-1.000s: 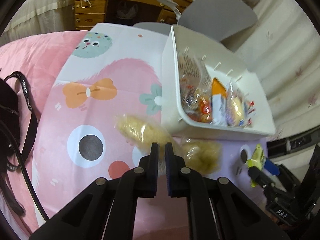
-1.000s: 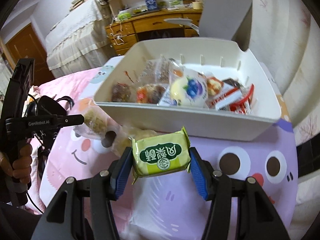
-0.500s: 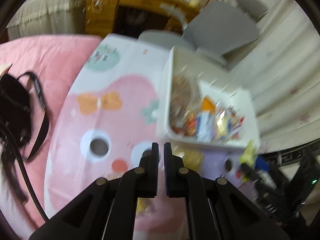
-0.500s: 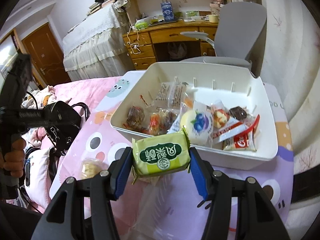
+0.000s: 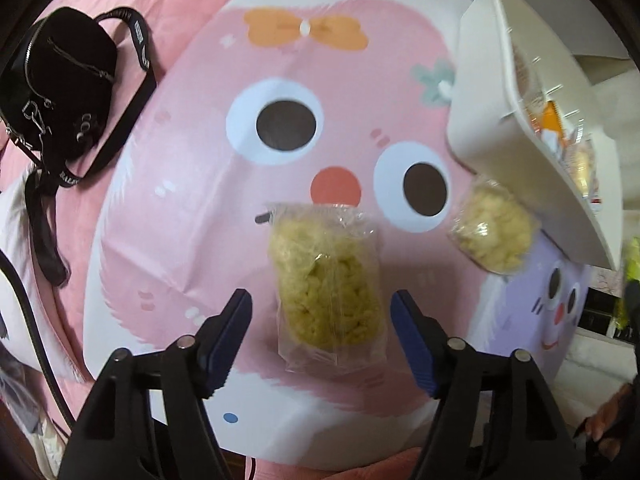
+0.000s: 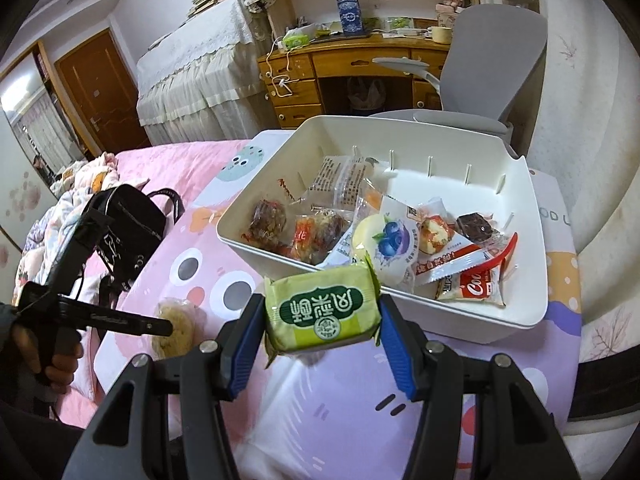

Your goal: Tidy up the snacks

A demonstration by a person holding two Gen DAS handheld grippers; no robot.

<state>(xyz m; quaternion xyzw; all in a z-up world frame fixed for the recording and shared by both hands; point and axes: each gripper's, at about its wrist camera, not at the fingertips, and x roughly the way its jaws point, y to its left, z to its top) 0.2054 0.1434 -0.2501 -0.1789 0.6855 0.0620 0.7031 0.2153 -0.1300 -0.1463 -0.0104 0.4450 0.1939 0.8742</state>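
Left hand-held gripper (image 5: 321, 312) jaws opening, clear snack bag (image 5: 326, 288) between, untouched. Right hand-held gripper (image 6: 322, 322) clamped on green packet (image 6: 322, 312); white bin (image 6: 532, 280) at 1 o'clock.

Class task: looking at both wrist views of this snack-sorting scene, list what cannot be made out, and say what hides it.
- Second puffed-snack bag, left wrist view: its upper right part is hidden under the bin.
- Bin contents, left wrist view: blurred and cut off by the rim.
- Bag under the left gripper, right wrist view: partly covered by that gripper.
- Bin snacks behind the green packet, right wrist view: hidden.
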